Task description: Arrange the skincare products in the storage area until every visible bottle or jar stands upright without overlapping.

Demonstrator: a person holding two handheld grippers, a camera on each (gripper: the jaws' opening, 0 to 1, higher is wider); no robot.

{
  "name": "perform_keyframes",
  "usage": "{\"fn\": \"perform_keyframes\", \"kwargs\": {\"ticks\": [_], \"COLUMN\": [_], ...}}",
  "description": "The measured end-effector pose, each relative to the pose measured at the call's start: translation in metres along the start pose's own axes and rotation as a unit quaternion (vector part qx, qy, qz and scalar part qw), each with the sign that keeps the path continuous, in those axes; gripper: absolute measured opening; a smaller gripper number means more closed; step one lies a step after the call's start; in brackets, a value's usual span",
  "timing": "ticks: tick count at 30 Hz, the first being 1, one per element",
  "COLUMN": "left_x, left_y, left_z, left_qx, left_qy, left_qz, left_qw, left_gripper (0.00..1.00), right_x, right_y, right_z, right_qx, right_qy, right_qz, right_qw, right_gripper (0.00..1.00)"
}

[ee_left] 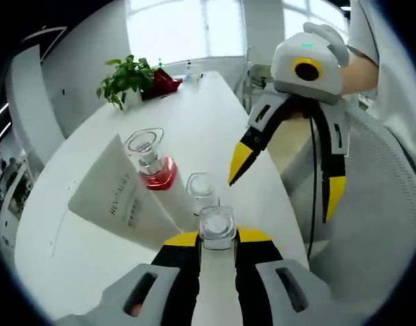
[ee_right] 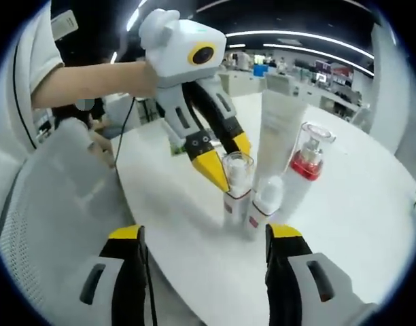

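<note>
Left gripper (ee_left: 217,238): jaws clenched on a clear-capped bottle (ee_left: 217,227), held upright at the near edge of the white table (ee_left: 215,109). Right gripper (ee_right: 206,234): released, jaws spread wide, facing the cluster. Items standing close together: second clear-capped bottle (ee_left: 200,189), red-collared pump bottle (ee_left: 153,166), tall white tube (ee_left: 116,193). Potted plant (ee_left: 126,80) at the far end. Risk, as judged: crowding; setting the held bottle down could nudge its neighbour or tip the tube, and the table edge lies near.
</note>
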State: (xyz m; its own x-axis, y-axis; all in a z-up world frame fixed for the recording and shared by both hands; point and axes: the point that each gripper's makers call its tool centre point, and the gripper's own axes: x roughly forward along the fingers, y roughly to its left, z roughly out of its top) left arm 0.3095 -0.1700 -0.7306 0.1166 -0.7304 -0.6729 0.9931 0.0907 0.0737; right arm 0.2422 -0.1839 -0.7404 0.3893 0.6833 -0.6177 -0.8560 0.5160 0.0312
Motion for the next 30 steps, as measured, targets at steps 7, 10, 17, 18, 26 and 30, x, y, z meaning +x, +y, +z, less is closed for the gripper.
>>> {"fn": "perform_keyframes", "kwargs": {"ticks": [7,10,17,18,26,30], "left_x": [0.0067,0.0086,0.0097,0.0099,0.0107,0.0087], "left_y": [0.0019,0.0049,0.0064,0.0067,0.0074,0.0087], "left_z": [0.0003,0.0005,0.0032,0.0035,0.0037,0.0085], "left_qx": [0.003,0.001,-0.001,-0.002,-0.007,-0.011], "left_qy": [0.003,0.005,0.007,0.007,0.003,-0.007], "left_qz": [-0.006,-0.008,-0.010,-0.010,-0.014,-0.011], "left_qw": [1.0000,1.0000,0.9999,0.9999,0.9999,0.9999], "left_gripper": [0.19,0.20,0.20,0.20,0.21,0.22], "right_x": [0.0003,-0.0004,0.0007,0.0009,0.0016,0.0024], "right_y": [-0.0013,-0.0033,-0.0040,-0.0037,-0.0026,-0.0024], "right_z": [-0.0022,-0.0024,-0.0042,-0.0040,-0.0047,-0.0055], "right_qx": [0.010,0.017,0.023,0.022,0.025,0.026], "right_qy": [0.003,0.002,0.005,0.005,0.006,0.008], "right_qz": [-0.001,-0.005,-0.004,-0.004,-0.001,0.000], "right_qw": [0.9999,0.9998,0.9997,0.9997,0.9997,0.9996], "right_gripper": [0.75,0.77,0.77,0.77,0.77,0.78]}}
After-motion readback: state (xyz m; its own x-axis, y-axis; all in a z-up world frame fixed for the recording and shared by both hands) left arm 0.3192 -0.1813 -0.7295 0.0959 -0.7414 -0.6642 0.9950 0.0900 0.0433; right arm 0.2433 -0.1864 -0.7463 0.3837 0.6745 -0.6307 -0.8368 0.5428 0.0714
